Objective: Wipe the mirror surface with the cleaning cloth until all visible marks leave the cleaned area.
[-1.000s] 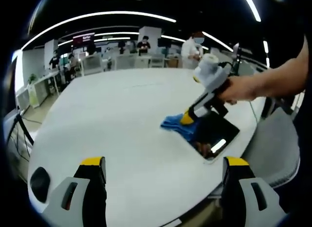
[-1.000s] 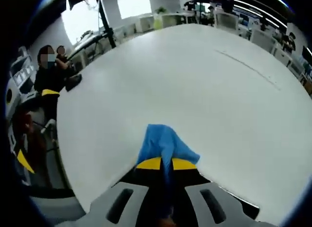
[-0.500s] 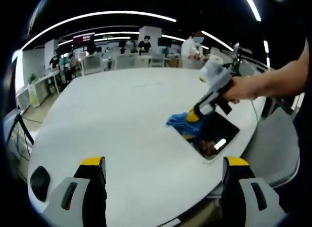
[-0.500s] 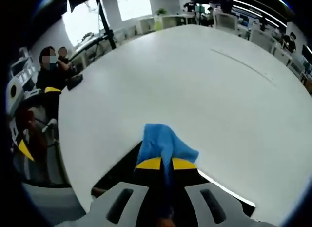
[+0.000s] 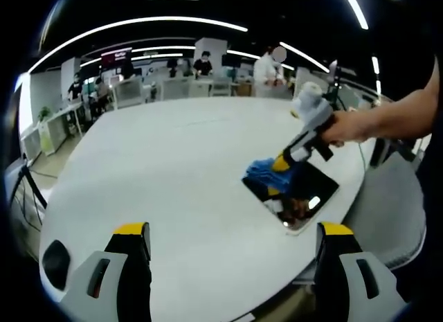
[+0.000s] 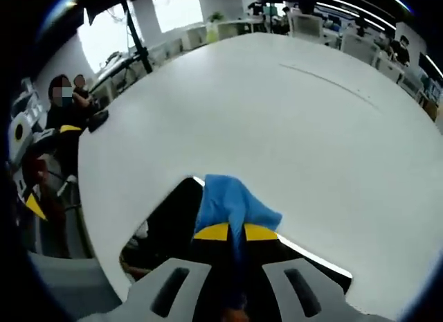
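Now, starting on your left: your left gripper (image 5: pixel 228 249) hangs over the near edge of the white table (image 5: pixel 152 170), jaws spread wide with nothing between them, well apart from the work. Further right in the left gripper view, the mirror (image 5: pixel 297 190) lies flat on the table near its edge, dark glass reflecting the ceiling lights, and the right gripper (image 5: pixel 282 163) presses the blue cleaning cloth (image 5: pixel 261 171) onto the mirror's far corner.

In the right gripper view you see the same from above: your right gripper (image 6: pixel 236 232) is clamped on the cleaning cloth (image 6: pixel 232 201), which bunches out past the yellow tips, with the mirror (image 6: pixel 166 228) below and to the left of it.

The cloth looks soft and limp, so judge it as something that folds and drags rather than pushes; your pinch at its gathered middle seems sound, since it leaves loose fabric to spread on the glass. The mirror is likely thin, smooth and breakable, and it sits close to the table's edge, so a hard stroke could slide it. If it starts to creep, steady it at its pale rim with your free left gripper, not on the glass.
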{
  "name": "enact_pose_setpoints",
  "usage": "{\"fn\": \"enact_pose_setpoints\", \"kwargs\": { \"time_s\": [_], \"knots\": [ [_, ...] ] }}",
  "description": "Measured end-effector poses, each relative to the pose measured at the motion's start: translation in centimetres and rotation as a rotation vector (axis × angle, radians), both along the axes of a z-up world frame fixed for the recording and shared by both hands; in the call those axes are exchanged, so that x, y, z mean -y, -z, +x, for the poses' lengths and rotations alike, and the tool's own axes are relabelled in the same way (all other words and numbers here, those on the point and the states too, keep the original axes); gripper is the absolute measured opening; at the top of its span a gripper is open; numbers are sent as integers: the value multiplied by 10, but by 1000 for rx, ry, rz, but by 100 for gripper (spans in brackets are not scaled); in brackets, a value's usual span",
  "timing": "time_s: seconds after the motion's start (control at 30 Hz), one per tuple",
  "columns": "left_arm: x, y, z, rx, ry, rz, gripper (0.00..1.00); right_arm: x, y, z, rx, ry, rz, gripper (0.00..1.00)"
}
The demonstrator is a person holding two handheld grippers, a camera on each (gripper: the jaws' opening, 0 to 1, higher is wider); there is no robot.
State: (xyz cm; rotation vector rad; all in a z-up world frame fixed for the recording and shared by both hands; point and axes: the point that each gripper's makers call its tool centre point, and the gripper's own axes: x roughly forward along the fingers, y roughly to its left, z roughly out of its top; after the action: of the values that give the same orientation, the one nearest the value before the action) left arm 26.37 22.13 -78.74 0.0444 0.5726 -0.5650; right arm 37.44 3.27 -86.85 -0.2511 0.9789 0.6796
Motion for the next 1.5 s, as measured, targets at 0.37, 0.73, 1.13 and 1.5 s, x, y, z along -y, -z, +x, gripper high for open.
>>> {"fn": "enact_pose_setpoints", "kwargs": {
  "time_s": [0.37,0.73,1.13,1.5],
  "knots": [
    [2,2,-3,-8,6,7,99,3,1,-22,47,-31,-43,1],
    [5,2,-1,-12,25,20,99,6,1,-67,-27,-22,13,1],
    [9,1,3,-10,50,29,99,2,1,-110,-123,5,64,1],
    [12,4,1,-14,54,28,99,0,1,-129,-197,36,102,1]
  ]
}}
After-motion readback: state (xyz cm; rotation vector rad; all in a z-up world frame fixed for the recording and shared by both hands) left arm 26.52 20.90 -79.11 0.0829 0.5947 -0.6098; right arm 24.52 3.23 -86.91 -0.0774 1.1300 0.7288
